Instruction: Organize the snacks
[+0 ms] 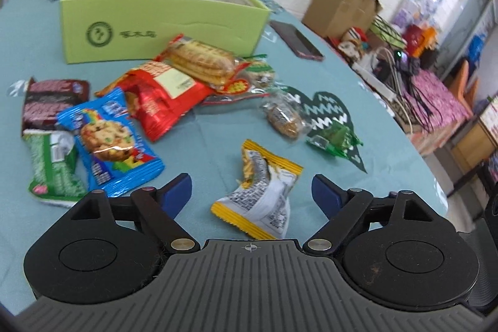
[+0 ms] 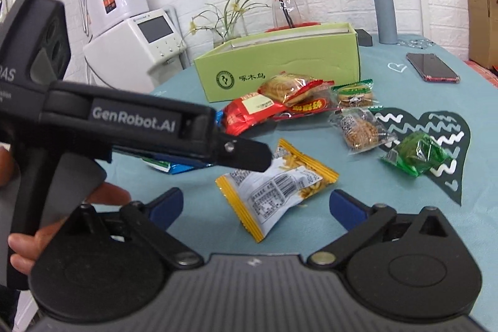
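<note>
A crumpled yellow-and-white snack packet (image 1: 261, 195) (image 2: 280, 185) lies on the teal tablecloth. My left gripper (image 1: 251, 192) stands open around it, blue pads apart from its sides. My right gripper (image 2: 256, 201) is open too, wide, with the same packet just ahead of its fingers. In the right wrist view the left gripper (image 2: 246, 156) shows side-on over the packet's upper left corner, held by a hand (image 2: 109, 195). Behind stands a light green box (image 1: 162, 17) (image 2: 280, 64), open on top.
Loose snacks lie before the box: a red packet (image 1: 162, 95), a biscuit pack (image 1: 202, 61), a blue cookie packet (image 1: 109, 139), a green packet (image 1: 53, 170), a clear-wrapped cookie (image 2: 361, 129), a green candy (image 2: 414, 154). A phone (image 2: 432, 67) lies at the right.
</note>
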### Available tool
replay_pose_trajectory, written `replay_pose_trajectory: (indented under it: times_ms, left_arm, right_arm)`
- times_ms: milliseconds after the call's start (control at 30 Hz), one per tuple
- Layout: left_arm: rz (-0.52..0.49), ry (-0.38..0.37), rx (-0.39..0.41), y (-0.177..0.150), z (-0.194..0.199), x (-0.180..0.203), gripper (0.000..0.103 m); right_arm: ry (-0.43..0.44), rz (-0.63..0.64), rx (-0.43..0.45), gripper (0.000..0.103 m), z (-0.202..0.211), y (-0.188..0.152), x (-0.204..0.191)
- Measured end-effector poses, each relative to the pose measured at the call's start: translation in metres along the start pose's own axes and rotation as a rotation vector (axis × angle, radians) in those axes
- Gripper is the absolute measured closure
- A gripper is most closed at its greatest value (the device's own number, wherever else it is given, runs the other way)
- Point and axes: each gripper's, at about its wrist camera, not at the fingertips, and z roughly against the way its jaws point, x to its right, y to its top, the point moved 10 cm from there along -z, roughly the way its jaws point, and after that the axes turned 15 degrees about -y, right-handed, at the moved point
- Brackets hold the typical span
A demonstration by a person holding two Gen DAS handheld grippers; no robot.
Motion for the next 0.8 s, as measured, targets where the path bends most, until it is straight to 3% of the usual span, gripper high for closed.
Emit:
replay_pose_trajectory:
  times_ms: [67, 167, 267, 367, 500, 667, 800]
  left_arm:
    - [-0.001, -0.021, -0.04, -0.002, -0.011, 0.002, 0.046]
    - [0.028, -0.076, -0.071, -0.008, -0.017, 0.004, 0.051]
    - [0.042, -0.102, -0.063, -0.011, -0.012, 0.002, 0.053]
    - [0.073, -0.146, -0.065, -0.011, -0.009, -0.001, 0.053]
    - [0.073, -0.107, -0.049, -0.001, -0.009, -0.01, 0.052]
    - [-0.027, -0.08, -0.098, 0.01, -0.025, -0.003, 0.042]
    - [-0.097, -0.084, -0.137, 0.008, -0.03, -0.001, 0.041]
  right_arm:
    - [0.007, 0.003, -0.007, 0.001, -0.003, -0.001, -0.002]
    - [0.012, 0.041, -0.011, 0.001, -0.008, 0.0, -0.006]
    - [0.058, 0.07, -0.017, 0.001, -0.012, 0.001, -0.012]
    - [0.043, 0.099, -0.011, 0.001, -0.012, 0.003, -0.012]
    - [0.002, 0.06, -0.022, 0.001, -0.012, 0.002, -0.001]
    - [-0.013, 0.044, -0.045, 0.001, -0.019, -0.004, -0.006]
    - [-0.038, 0.059, -0.032, 0.001, -0.02, -0.004, -0.003]
